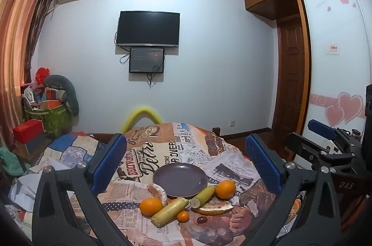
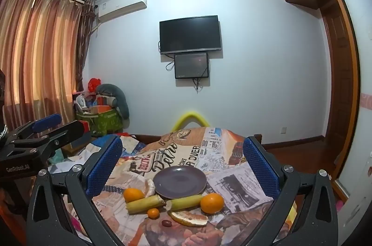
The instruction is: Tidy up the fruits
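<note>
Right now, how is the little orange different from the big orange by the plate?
The little orange is much smaller than the big orange on the right. The little orange lies nearer the camera, in front of the two yellow-green sticks; the big orange sits at the end of one stick, closer to the plate. Both are round, orange and lie on the printed cloth, outside the plate.

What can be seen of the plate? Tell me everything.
The round, dark purple-grey plate looks like matte ceramic, shallow with a low raised rim. It lies flat and empty on the newspaper-print cloth, beyond the fruit. At its near edge, two yellow-green cane-like sticks and a peeled citrus piece lie against it or very close.
</note>
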Action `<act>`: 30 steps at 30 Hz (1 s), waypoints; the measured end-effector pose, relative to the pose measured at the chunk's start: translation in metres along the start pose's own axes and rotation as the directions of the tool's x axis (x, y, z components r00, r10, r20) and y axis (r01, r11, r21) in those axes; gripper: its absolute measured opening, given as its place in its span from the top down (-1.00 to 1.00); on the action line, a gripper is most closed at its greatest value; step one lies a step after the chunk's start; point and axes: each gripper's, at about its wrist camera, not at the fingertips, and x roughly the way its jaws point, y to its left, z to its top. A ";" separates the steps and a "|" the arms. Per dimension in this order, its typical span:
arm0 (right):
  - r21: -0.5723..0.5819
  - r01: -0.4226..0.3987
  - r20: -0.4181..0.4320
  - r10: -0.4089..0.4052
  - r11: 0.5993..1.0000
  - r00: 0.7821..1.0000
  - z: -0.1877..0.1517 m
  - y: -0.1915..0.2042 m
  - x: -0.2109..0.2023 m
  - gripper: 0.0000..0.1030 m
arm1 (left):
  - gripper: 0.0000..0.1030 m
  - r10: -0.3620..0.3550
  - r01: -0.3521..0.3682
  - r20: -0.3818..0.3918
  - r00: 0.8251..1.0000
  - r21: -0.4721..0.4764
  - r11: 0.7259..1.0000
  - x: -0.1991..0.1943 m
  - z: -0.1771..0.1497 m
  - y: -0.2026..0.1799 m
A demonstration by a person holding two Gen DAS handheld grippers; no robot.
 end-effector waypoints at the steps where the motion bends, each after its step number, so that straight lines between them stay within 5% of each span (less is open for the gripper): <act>1: 0.000 -0.002 0.008 0.002 1.000 1.000 0.000 0.000 0.000 -1.00 | -1.00 -0.001 0.001 0.007 1.000 -0.006 1.000 0.000 0.000 0.000; 30: 0.025 -0.009 0.004 0.009 1.000 1.000 -0.003 -0.003 0.002 -1.00 | -1.00 -0.008 0.008 0.009 1.000 -0.011 1.000 0.002 0.000 0.001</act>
